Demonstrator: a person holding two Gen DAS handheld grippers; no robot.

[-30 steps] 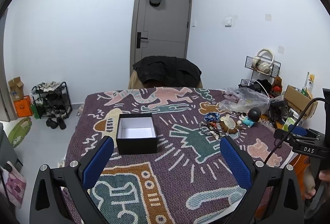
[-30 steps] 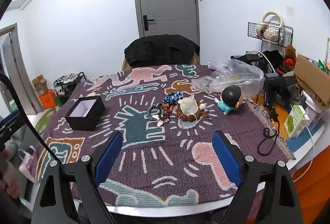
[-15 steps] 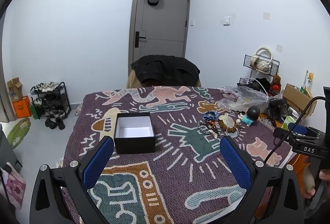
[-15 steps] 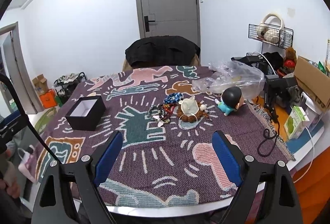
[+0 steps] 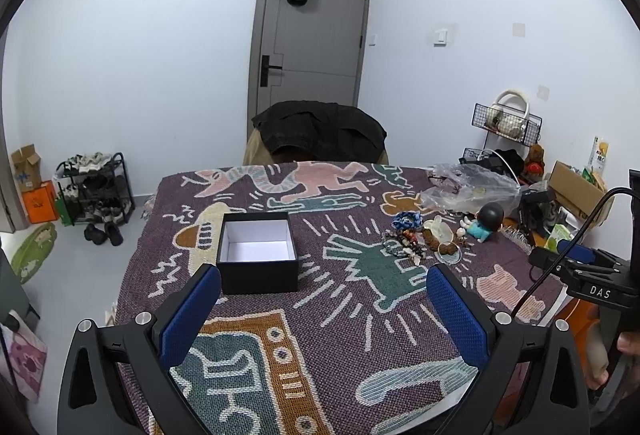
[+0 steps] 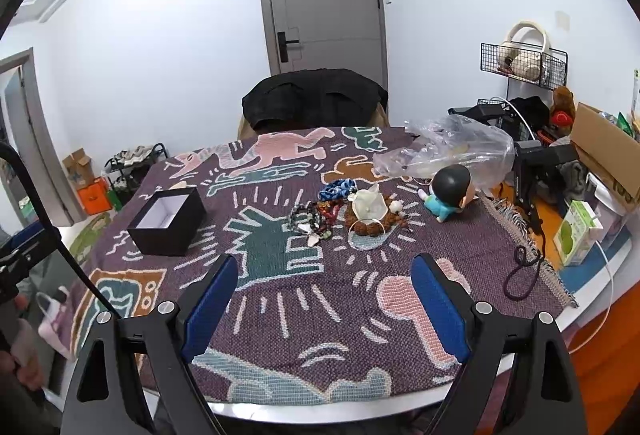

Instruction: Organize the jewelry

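Box [image 5: 258,255] left of jewelry [image 5: 416,241]

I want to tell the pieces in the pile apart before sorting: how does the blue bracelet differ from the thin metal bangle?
The blue bracelet is thick and bunched, blue with lighter flecks; the thin metal bangle is a bare silvery hoop lying flat.
The blue bracelet lies at the far edge of the jewelry pile, toward the door; the bangle lies at its near edge, toward the right gripper.
Both rest on the patterned cloth, outside the black box.
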